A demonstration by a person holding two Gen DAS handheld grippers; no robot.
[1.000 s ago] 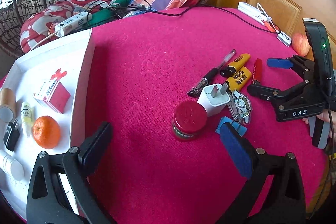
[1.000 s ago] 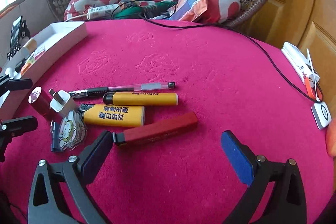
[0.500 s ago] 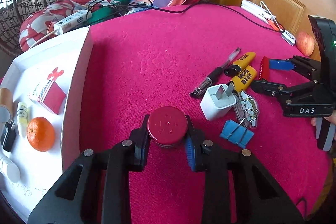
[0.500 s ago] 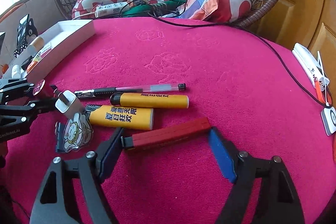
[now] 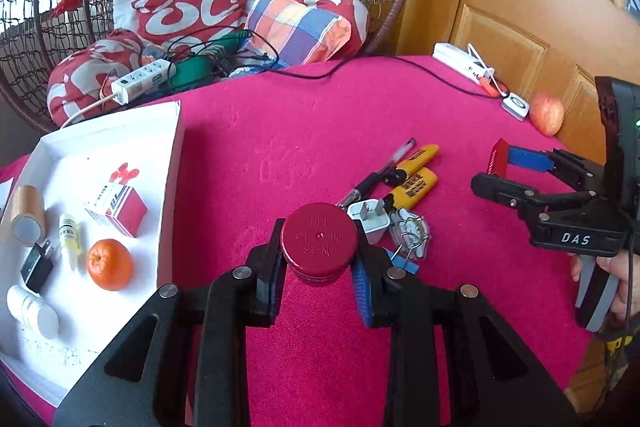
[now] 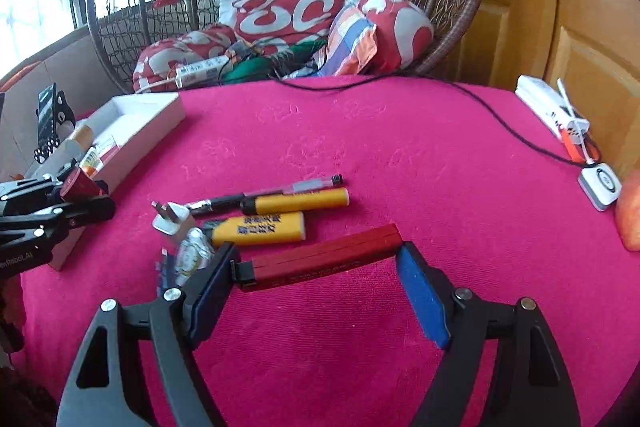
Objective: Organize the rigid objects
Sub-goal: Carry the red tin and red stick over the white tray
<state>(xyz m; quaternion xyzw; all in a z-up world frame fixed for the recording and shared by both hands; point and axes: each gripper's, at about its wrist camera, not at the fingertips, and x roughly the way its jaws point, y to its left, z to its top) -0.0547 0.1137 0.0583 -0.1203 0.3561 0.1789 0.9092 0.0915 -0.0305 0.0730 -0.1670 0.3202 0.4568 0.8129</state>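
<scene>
Two wrist views, angled down along gripper fingers, close over the cloth [image 5: 280, 131]; pen [image 6: 280, 191] cluster shared.

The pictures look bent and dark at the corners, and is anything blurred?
Both wrist views: fisheye curving, black corners, soft daylight. Right wrist view: the shiny cartoon keychain is smeared; bright window glare upper left. Left wrist view: the round dark-red jar lid is sharp.

Both tongs closed and lifted — left [image 5: 319, 267] on the red jar [image 5: 319, 243], right [image 6: 316, 279] on the red bar [image 6: 320, 259].
</scene>
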